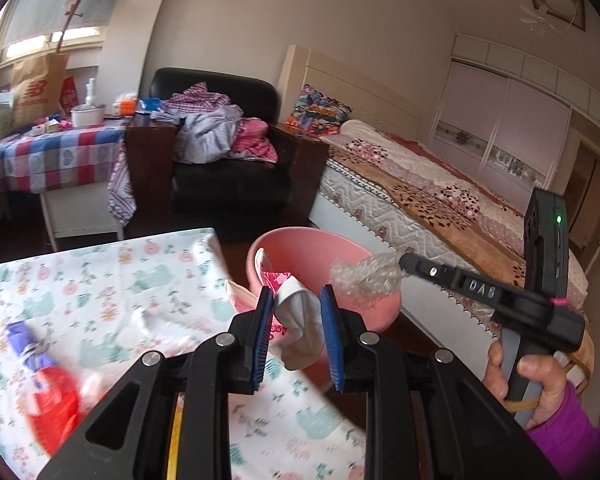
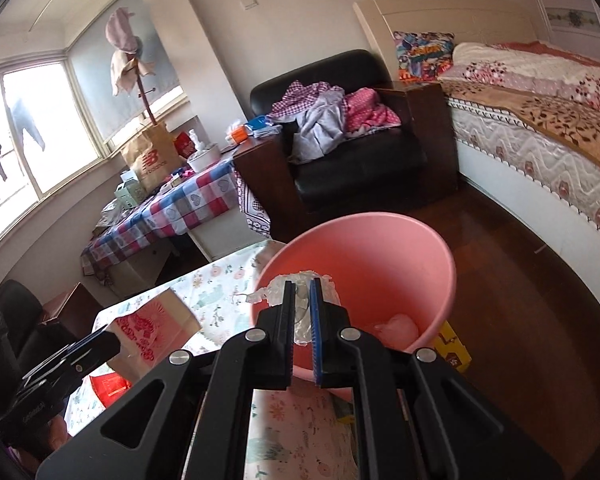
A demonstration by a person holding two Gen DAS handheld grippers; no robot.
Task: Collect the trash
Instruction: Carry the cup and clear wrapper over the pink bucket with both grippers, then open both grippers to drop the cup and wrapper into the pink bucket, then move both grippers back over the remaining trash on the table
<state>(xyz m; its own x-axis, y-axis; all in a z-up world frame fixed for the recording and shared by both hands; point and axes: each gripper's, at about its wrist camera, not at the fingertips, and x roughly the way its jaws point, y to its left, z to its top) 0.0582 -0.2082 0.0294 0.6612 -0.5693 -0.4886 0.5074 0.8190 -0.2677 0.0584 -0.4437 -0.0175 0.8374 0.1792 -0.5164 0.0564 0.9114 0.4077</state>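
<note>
Both grippers hold trash at the pink bin.
Nearest, the left gripper looks clamped on a paper bag, though its pads seem parted; the right gripper pinches crumpled plastic wrap over the pink bin, whose base is hidden.

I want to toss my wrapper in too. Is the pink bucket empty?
No. The pink bucket already holds something pale and crumpled at its bottom. The right tool holds crinkly plastic over it.

Paper bag between left tool fingers
</note>
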